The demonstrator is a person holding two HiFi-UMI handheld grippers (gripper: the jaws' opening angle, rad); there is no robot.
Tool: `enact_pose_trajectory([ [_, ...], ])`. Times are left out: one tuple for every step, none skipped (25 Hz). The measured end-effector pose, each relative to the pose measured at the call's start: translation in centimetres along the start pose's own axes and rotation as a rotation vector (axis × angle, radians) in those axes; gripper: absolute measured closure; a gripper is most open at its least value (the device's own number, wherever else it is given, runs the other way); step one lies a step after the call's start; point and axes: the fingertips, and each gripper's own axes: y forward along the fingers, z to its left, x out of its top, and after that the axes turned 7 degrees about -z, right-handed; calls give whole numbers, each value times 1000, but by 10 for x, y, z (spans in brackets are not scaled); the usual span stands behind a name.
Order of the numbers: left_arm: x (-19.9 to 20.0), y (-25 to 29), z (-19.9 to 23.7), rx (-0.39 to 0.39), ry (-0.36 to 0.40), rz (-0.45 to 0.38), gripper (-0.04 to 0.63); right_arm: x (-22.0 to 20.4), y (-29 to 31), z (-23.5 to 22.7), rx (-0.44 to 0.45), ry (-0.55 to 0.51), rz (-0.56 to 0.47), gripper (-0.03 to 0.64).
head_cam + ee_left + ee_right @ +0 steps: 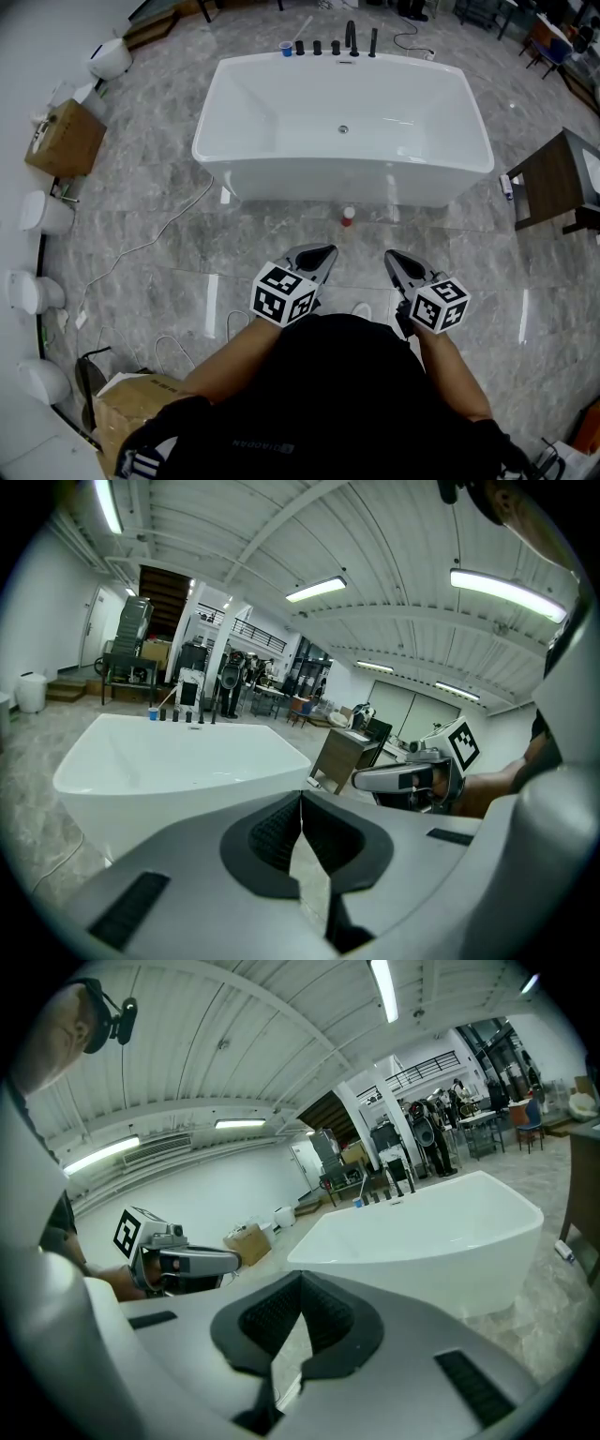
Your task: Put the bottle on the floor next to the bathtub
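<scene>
The left gripper [324, 254] has its fingers pressed together on nothing. The right gripper [395, 262] is the same, and the two hang side by side over the floor [262, 234]. In the head view the bottle [348, 217] lies at about one o'clock from the left tips. From the right tips it lies at about eleven and a little farther off, so the left hand looks the nearer. The bottle stands red cap up, its long axis seemingly vertical, just beside the near wall of the bathtub [281, 186]. It seems to be already where the task wants it.
</scene>
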Motion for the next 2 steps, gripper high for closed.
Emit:
enact_pose_trajectory([
  [0, 1, -1, 0, 1, 0, 578, 0, -1, -1, 0, 0, 1, 581],
  [0, 2, -1, -1, 1, 0, 578, -1, -1, -2, -1, 0, 3, 581],
])
